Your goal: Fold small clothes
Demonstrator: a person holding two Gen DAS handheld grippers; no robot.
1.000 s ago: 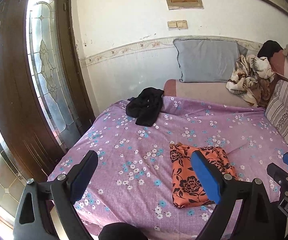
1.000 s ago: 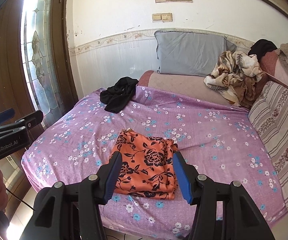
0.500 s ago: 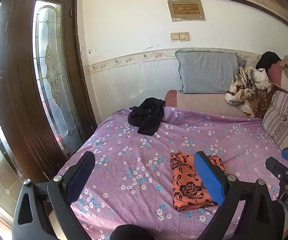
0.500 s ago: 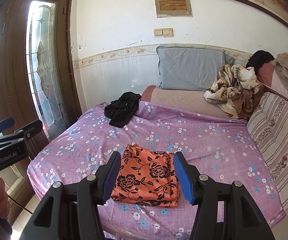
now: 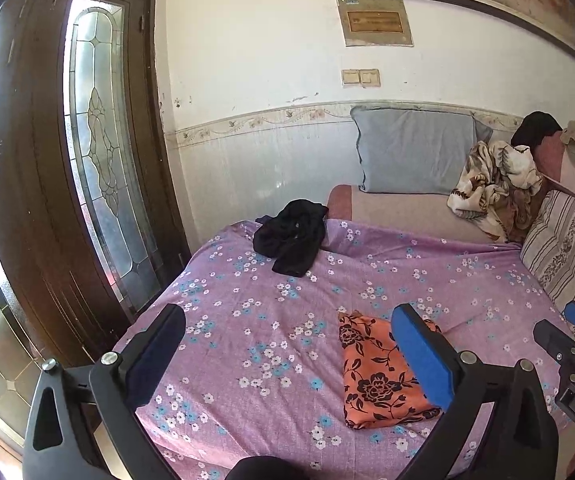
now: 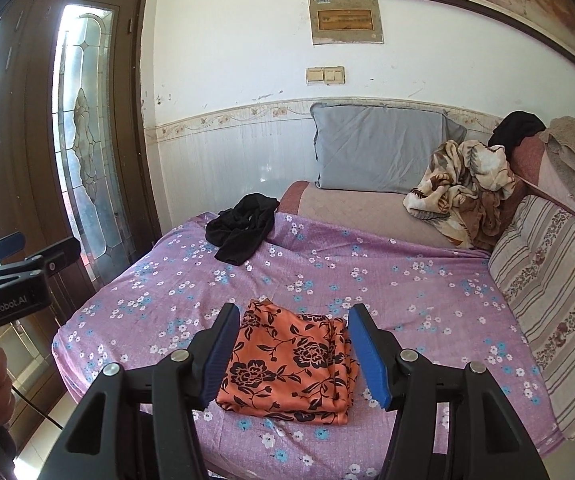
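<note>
Both grippers empty, left gripper [image 5: 287,360] spread wide, right gripper [image 6: 291,354] half-spread, over the folded orange garment [image 6: 289,364] lying on the bedsheet [image 6: 407,304]; we judge it done, next grab the crumpled black garment [image 6: 241,234] beyond it.

An orange garment with a black flower print [image 6: 287,364] lies folded into a flat, roughly rectangular stack near the front edge of the purple flowered bedsheet [image 6: 407,280]. A black garment [image 6: 243,232] lies crumpled and unfolded at the sheet's far left corner.
</note>
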